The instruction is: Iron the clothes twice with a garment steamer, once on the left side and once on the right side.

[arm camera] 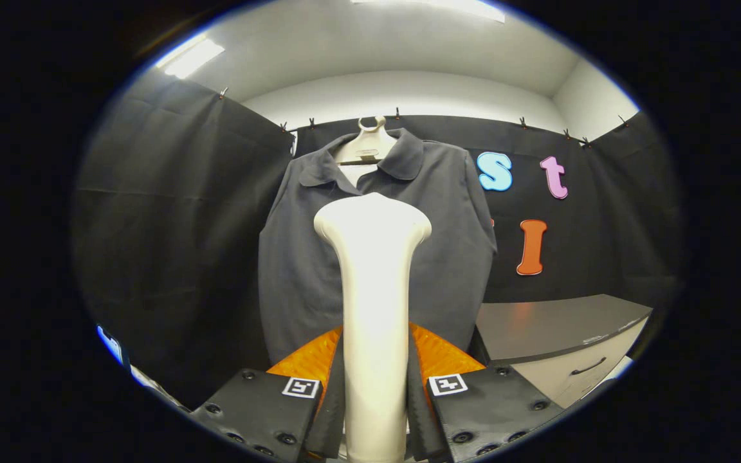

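A dark grey collared shirt (300, 257) hangs on a pale hanger (370, 138) against the black cloth wall. A cream-white garment steamer (374, 283) stands upright between my fingers, its wide head level with the shirt's chest and covering the middle of the shirt. My gripper (375, 399) is shut on the steamer's handle, both fingers pressing its sides. How far the steamer's head is from the cloth cannot be told.
A grey-topped cabinet (557, 325) with a drawer handle stands to the right of the shirt, low down. Black cloth walls close in the left side and the back.
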A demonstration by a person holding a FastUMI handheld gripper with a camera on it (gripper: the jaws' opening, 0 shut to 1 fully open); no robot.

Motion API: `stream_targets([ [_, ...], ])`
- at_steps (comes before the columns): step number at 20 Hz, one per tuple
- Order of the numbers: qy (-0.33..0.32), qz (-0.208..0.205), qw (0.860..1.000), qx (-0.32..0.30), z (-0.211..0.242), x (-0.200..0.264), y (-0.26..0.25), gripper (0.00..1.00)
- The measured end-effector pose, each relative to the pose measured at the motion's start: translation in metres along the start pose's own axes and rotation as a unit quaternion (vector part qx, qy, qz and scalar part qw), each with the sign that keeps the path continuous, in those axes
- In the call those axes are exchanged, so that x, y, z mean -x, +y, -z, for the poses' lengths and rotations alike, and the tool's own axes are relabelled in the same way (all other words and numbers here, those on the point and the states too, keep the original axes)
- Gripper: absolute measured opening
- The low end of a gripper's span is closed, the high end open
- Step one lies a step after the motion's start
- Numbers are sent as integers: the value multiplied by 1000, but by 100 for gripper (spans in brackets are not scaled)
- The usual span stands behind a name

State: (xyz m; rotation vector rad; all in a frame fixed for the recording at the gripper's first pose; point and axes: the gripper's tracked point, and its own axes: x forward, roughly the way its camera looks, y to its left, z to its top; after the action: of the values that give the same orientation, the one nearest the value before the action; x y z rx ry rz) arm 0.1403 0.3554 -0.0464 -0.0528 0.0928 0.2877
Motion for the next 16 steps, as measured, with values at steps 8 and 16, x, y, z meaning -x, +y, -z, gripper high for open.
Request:
stream_targets([
  [8, -9, 37, 999, 4, -7, 17, -39, 48],
  [16, -19, 35, 999, 2, -3, -6, -43, 48],
])
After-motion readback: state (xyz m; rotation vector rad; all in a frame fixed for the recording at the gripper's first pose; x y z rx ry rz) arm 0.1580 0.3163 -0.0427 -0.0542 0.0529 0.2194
